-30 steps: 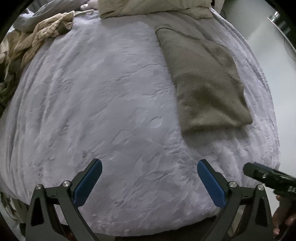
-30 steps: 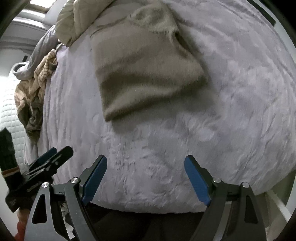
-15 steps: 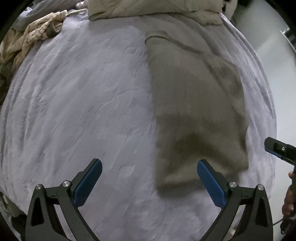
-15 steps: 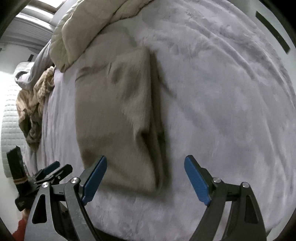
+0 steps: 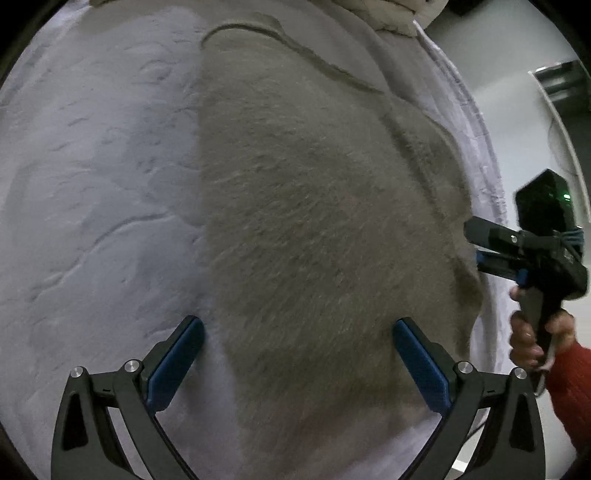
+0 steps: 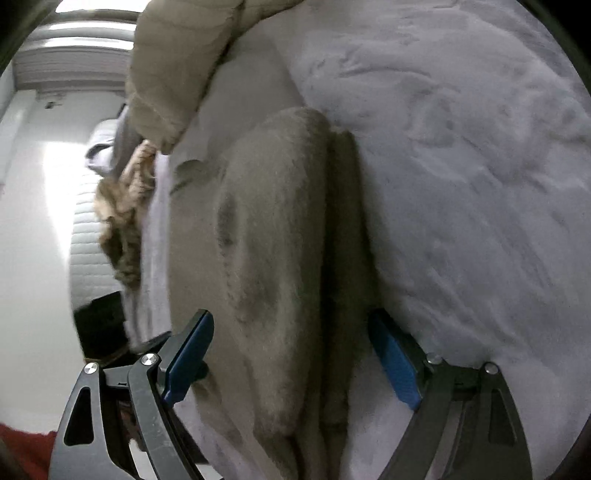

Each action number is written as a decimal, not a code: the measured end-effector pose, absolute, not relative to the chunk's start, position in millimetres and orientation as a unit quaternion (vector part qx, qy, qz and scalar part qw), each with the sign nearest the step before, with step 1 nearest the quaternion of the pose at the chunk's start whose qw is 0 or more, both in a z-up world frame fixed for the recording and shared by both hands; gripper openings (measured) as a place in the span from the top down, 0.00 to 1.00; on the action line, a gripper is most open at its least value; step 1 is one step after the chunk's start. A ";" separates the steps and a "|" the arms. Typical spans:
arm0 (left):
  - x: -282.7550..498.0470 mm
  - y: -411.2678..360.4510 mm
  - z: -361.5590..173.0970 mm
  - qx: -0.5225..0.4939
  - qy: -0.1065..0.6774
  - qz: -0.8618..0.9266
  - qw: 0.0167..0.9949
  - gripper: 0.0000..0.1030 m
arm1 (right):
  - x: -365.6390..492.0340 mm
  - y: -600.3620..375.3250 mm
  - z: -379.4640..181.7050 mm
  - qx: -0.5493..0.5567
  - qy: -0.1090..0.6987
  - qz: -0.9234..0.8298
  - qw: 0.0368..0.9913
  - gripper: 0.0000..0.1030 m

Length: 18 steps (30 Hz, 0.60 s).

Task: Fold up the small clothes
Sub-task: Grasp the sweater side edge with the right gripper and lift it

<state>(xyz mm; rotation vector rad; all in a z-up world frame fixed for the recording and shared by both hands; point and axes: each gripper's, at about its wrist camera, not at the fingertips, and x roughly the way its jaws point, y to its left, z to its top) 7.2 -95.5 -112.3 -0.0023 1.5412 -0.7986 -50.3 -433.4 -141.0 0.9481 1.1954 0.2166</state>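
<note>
Left wrist view shows a pale lilac blanket (image 5: 92, 177) spread over the bed, wrinkled in shallow creases and filling most of the picture. On it lies a taupe fuzzy garment (image 5: 314, 221), folded into a long flat shape that runs away from the camera toward a cream quilt (image 5: 391, 14) bunched at the far end. The garment sits on the right part of the blanket, its right edge close to the side of the bed.

The left gripper (image 5: 297, 363) hangs low over the near end of the garment with its blue-padded fingers spread wide; the left pad is over bare blanket just beside the garment's edge, the right pad over the garment itself. Nothing is between the pads.

At the right edge of that view the right gripper (image 5: 480, 245) reaches in at the garment's side, held by a hand (image 5: 532, 332) in a red sleeve (image 5: 570, 384).

From the right wrist view, that gripper's (image 6: 290, 356) fingers are also wide apart and straddle the garment (image 6: 269, 240), which shows a raised lengthwise fold; they grip nothing. Beyond it, at the left, a tan knitted item (image 6: 125, 221) lies heaped by the blanket's edge, under the quilt (image 6: 177, 62), with a grey cloth (image 6: 101, 151) beside it.
</note>
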 end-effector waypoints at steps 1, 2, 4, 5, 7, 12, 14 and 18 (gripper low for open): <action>8.5 -97.6 -112.4 -0.008 0.675 -0.357 0.646 0.00 | -46.4 -434.1 -143.5 0.433 0.536 0.106 0.717 0.14; 8.0 -99.4 -111.7 -0.013 0.673 -0.361 0.645 0.00 | -42.5 -434.8 -145.1 0.437 0.533 0.111 0.716 0.14; 12.4 -105.9 -112.5 -0.019 0.670 -0.364 0.647 0.00 | -35.5 -436.9 -150.4 0.451 0.524 0.119 0.713 0.14; 12.8 -108.7 -113.5 -0.018 0.670 -0.361 0.649 0.00 | -33.1 -439.3 -152.9 0.459 0.522 0.117 0.709 0.14; 14.5 -112.7 -116.5 -0.014 0.670 -0.352 0.654 0.11 | -29.9 -438.4 -156.9 0.471 0.527 0.097 0.701 0.32; 14.4 -100.1 -102.9 -0.030 0.651 -0.367 0.664 0.53 | -35.7 -430.8 -146.8 0.489 0.517 0.081 0.697 0.71; 15.0 -94.0 -93.3 -0.039 0.644 -0.385 0.660 0.56 | -39.6 -430.3 -139.1 0.507 0.503 0.089 0.694 0.71; 14.4 -83.6 -72.6 -0.052 0.625 -0.413 0.661 0.57 | -46.3 -416.8 -113.5 0.523 0.479 0.102 0.697 0.71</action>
